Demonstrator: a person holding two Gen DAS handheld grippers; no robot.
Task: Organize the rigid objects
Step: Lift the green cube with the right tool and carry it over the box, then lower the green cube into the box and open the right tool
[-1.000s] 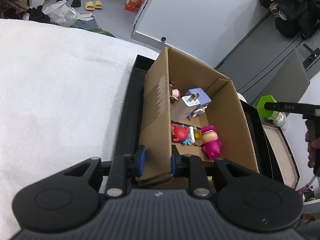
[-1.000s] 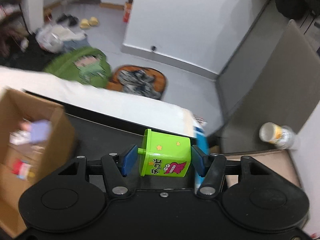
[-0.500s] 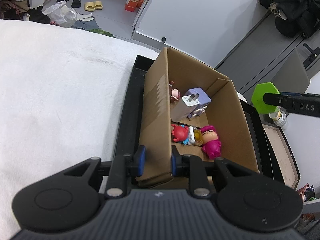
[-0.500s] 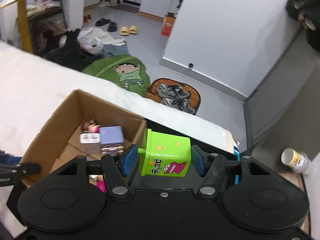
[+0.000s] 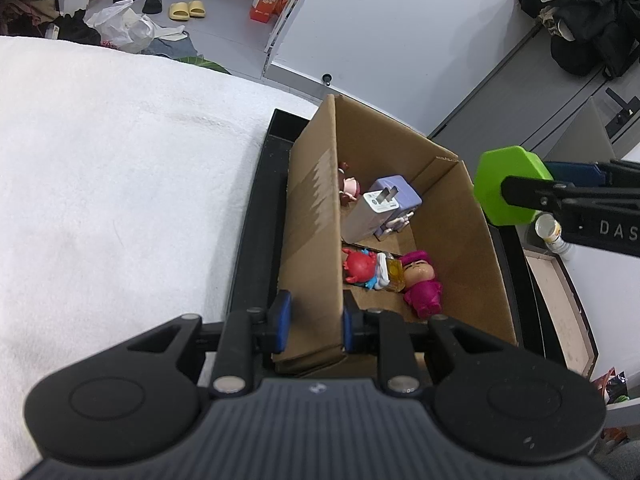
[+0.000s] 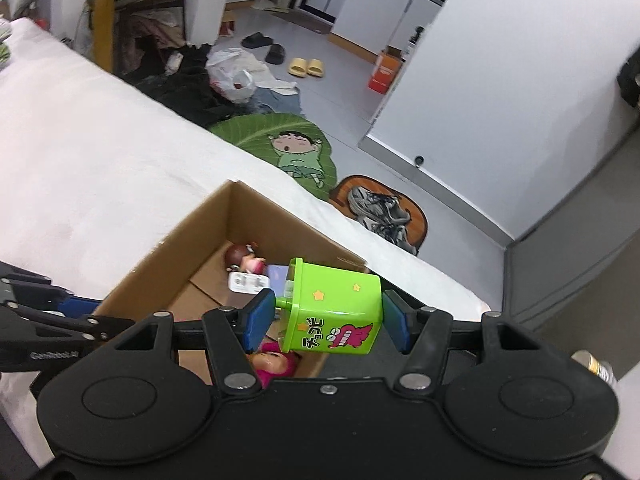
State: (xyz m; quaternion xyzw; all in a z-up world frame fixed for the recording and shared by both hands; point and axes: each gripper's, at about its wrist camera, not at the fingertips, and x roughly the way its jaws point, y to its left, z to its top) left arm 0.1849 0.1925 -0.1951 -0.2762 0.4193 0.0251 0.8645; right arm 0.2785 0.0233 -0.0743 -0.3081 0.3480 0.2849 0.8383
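Note:
An open cardboard box [image 5: 312, 240] stands in a black tray [image 5: 256, 216] on a white cloth. My left gripper [image 5: 314, 322] is shut on the box's near left wall. Inside lie a white charger [image 5: 368, 216], a purple block [image 5: 400, 196], a red figure [image 5: 358, 266] and a pink figure [image 5: 422, 284]. My right gripper [image 6: 326, 316] is shut on a green toy box [image 6: 332, 314] with a cartoon print, held over the cardboard box's [image 6: 168, 276] right rim. The green toy [image 5: 508, 188] also shows at the right in the left wrist view.
The white cloth [image 5: 100, 184] covers the surface left of the tray. A brown framed board [image 5: 560, 300] and a small can [image 5: 550, 232] lie right of the tray. Shoes, bags and a green mat [image 6: 276, 140] lie on the floor beyond.
My right gripper has carried the green toy leftward, from beside the tray to over the cardboard box's right side. My left gripper has held still on the box wall.

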